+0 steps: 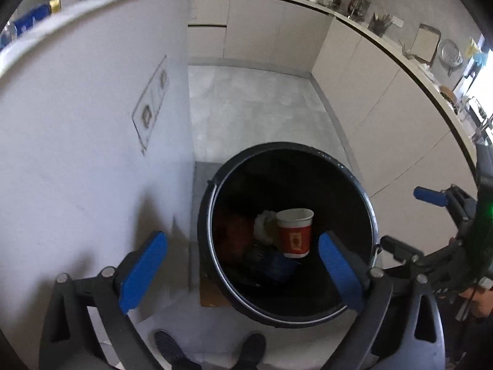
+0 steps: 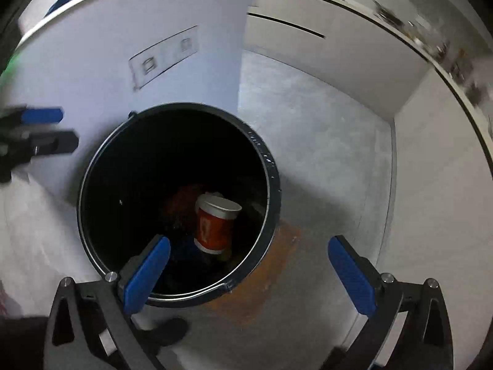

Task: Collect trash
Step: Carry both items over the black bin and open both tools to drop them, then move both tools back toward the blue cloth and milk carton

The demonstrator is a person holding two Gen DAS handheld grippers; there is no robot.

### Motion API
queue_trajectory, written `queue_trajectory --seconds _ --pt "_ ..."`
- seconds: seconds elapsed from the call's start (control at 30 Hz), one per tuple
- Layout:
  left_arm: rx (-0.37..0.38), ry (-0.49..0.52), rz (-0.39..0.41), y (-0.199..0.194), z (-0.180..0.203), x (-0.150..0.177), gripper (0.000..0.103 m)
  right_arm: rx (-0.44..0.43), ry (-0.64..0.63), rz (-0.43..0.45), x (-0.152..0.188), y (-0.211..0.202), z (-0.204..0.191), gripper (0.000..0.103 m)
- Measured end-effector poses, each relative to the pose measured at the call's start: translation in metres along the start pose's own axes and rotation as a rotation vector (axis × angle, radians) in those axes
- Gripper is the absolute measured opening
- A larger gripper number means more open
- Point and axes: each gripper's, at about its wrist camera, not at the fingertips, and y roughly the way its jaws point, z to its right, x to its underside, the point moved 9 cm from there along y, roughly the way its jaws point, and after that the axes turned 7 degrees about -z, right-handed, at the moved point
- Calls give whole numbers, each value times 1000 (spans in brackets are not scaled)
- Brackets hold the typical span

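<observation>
A black round trash bin point(image 1: 366, 203) stands on the floor beside a white island wall; it also shows in the right wrist view point(image 2: 274, 169). Inside lie a red and white paper cup point(image 1: 294, 234), crumpled white wrapping point(image 1: 262, 223) and dark trash; the cup point(image 2: 215, 225) shows in the right wrist view too. My left gripper point(image 1: 242, 273) is open and empty above the bin's near rim. My right gripper point(image 2: 249, 274) is open and empty above the bin's right rim, and shows at the right edge of the left wrist view point(image 1: 409, 219).
A white island wall point(image 1: 92, 154) with a socket panel point(image 1: 152, 104) rises left of the bin. Beige cabinets point(image 1: 354, 92) with a cluttered countertop line the back and right. A brown mat point(image 2: 265, 280) lies under the bin. My shoes point(image 1: 172, 348) show below.
</observation>
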Motion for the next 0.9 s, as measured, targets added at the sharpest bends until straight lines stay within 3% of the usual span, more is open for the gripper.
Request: queue_trajectory --seconds 0.13,0.4,0.63,0.9 --pt "-38 0 32 -5 -2 -4 102 -1 90 18 -8 -13 7 103" --pt "-38 -6 63 -25 3 -9 102 1 200 71 -16 -55 18 103" --pt "-55 18 122 -68 8 -15 102 52 243 121 -14 -99 26 103" --pt "-57 -35 216 -117 -10 -17 102 59 277 205 -26 -148 12 103"
